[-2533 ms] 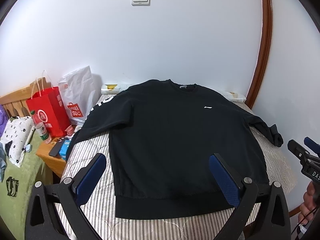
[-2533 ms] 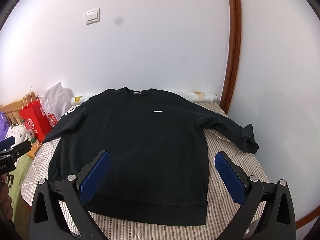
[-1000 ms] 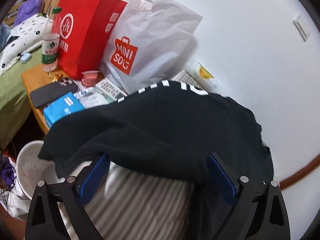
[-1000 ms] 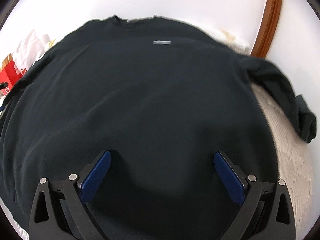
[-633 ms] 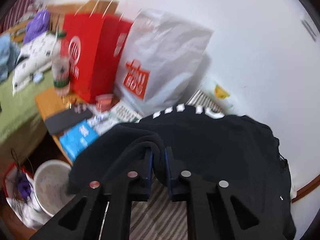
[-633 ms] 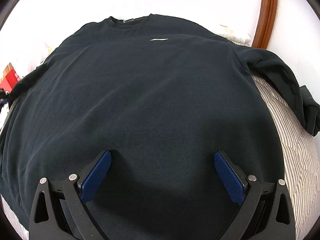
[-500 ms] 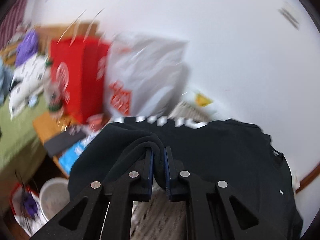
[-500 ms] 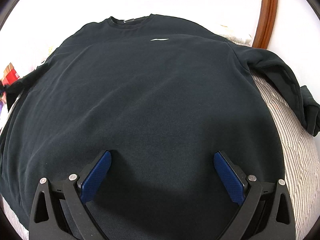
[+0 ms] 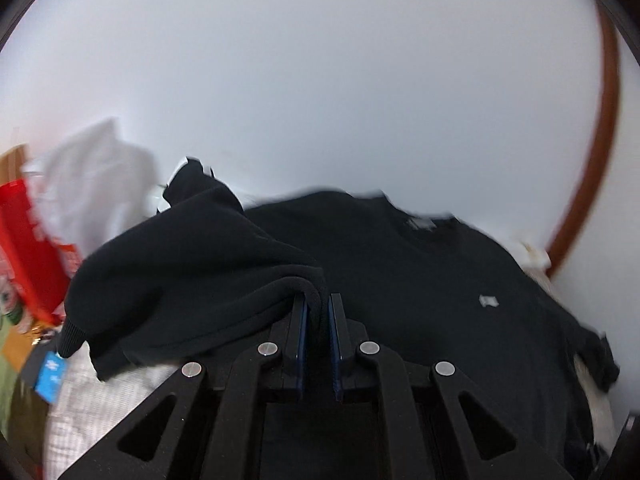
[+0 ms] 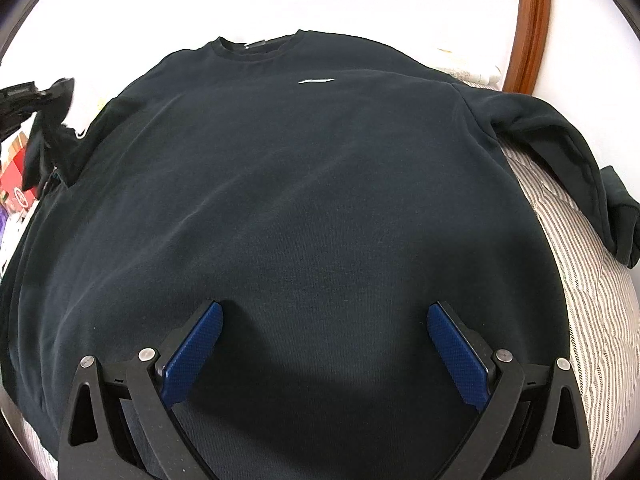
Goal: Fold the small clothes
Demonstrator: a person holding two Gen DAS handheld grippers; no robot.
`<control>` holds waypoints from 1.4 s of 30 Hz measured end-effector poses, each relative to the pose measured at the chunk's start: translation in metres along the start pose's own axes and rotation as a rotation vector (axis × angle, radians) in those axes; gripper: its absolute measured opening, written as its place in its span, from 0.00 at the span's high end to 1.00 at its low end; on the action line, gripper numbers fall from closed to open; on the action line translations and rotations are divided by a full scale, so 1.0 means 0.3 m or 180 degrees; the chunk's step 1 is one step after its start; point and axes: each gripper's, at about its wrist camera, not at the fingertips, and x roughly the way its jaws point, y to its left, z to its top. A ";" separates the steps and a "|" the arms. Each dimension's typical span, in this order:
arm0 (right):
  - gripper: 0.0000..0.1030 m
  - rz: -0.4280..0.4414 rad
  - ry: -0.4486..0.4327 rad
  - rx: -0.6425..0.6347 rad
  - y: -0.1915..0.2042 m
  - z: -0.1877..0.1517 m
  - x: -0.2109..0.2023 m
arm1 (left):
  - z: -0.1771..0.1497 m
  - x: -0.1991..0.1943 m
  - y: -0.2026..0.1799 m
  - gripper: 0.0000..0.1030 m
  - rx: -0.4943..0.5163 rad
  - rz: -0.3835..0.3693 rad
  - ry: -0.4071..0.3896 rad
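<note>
A black sweatshirt [image 10: 304, 184] with a small white chest logo lies face up on a striped bed. My left gripper [image 9: 317, 305] is shut on a fold of the sweatshirt's left sleeve [image 9: 192, 276] and holds it lifted over the body of the garment. In the right wrist view that left gripper [image 10: 40, 96] shows at the far left edge with the sleeve hanging from it. My right gripper [image 10: 324, 320] is open just above the lower front of the sweatshirt, with nothing between its blue pads. The other sleeve [image 10: 576, 168] lies spread to the right.
A red paper bag [image 9: 24, 248] and a white shopping bag [image 9: 92, 184] stand left of the bed, with a blue box [image 9: 50, 376] below them. A white wall is behind and a brown wooden frame [image 10: 528, 24] curves at the right. Striped bedding [image 10: 592, 312] shows to the right.
My left gripper went from open at the sleeve to shut on it, then rose and swung right, carrying the sleeve over the sweatshirt. The right gripper has stayed in place, open.
</note>
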 end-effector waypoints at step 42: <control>0.44 0.1208 -0.0450 -0.1040 0.881 0.564 0.248 | -0.291 -0.009 0.430 0.19 -0.0509 0.0691 0.0662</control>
